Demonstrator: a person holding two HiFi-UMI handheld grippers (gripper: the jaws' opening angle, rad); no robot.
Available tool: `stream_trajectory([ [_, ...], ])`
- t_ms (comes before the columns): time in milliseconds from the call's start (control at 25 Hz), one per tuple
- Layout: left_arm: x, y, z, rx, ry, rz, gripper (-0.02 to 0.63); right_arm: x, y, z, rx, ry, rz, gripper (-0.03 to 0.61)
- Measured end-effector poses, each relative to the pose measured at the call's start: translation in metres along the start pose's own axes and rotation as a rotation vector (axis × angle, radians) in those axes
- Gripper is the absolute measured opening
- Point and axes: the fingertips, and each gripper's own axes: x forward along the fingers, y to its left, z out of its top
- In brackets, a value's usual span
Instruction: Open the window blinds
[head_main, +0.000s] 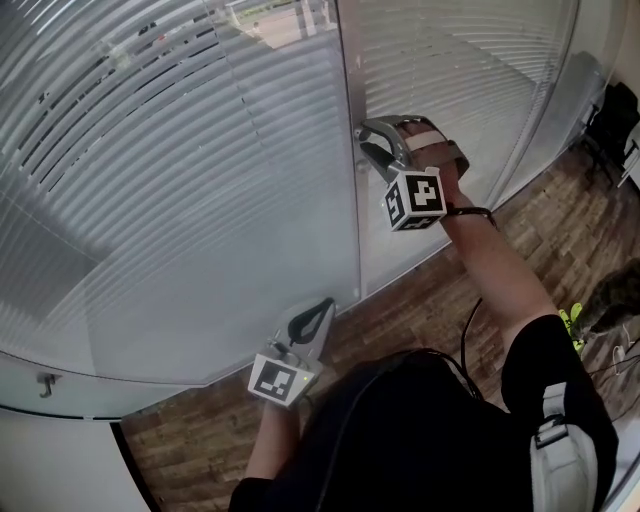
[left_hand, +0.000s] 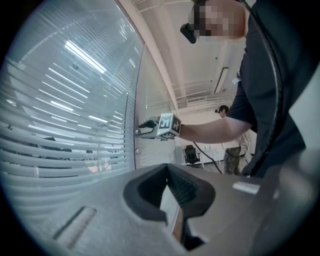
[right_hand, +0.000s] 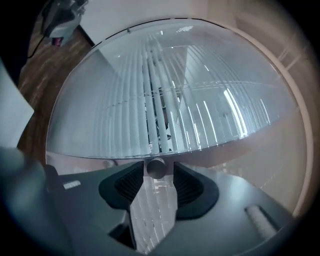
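My right gripper (right_hand: 158, 176) stands spread, the small round knob (right_hand: 156, 168) between its pads and unpinched. The left gripper (left_hand: 169, 175) is pressed together, empty, well clear of the blinds (head_main: 180, 180).

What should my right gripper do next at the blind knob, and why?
Probably close the right gripper on the knob, then twist it. The knob sits between the jaws, seemingly with a slight gap, and the slats look mostly shut.

The knob (right_hand: 157, 168) sits on the frame (head_main: 350, 200) between two blinds (head_main: 180, 150), between the right gripper's (head_main: 368, 148) fingers (right_hand: 131, 185). The left gripper (head_main: 322, 308) is lower left, before the left blind.
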Motion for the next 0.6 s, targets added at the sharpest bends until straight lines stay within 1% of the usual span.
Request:
stream_trajectory([
  [40, -0.001, 0.001, 0.000, -0.002, 0.001, 0.005, 0.005, 0.002, 0.004, -0.001, -0.031, 0.005, 0.006, 0.176],
  [80, -0.002, 0.002, 0.000, -0.002, 0.001, 0.009, 0.005, 0.004, 0.005, -0.002, -0.035, 0.007, 0.009, 0.176],
  [200, -0.004, 0.003, 0.000, 0.004, -0.002, 0.014, 0.005, 0.007, 0.002, -0.004, -0.011, 0.012, -0.001, 0.176],
  [280, -0.004, 0.004, 0.001, 0.003, -0.003, 0.020, 0.005, 0.009, 0.002, -0.003, -0.017, 0.012, -0.001, 0.174],
  [400, -0.006, 0.005, -0.001, 0.001, -0.001, 0.023, 0.005, 0.011, 0.000, 0.001, -0.009, 0.009, -0.017, 0.132],
  [600, -0.005, 0.004, -0.012, 0.003, -0.008, 0.016, 0.005, 0.014, 0.011, -0.001, 0.041, 0.017, -0.015, 0.129],
])
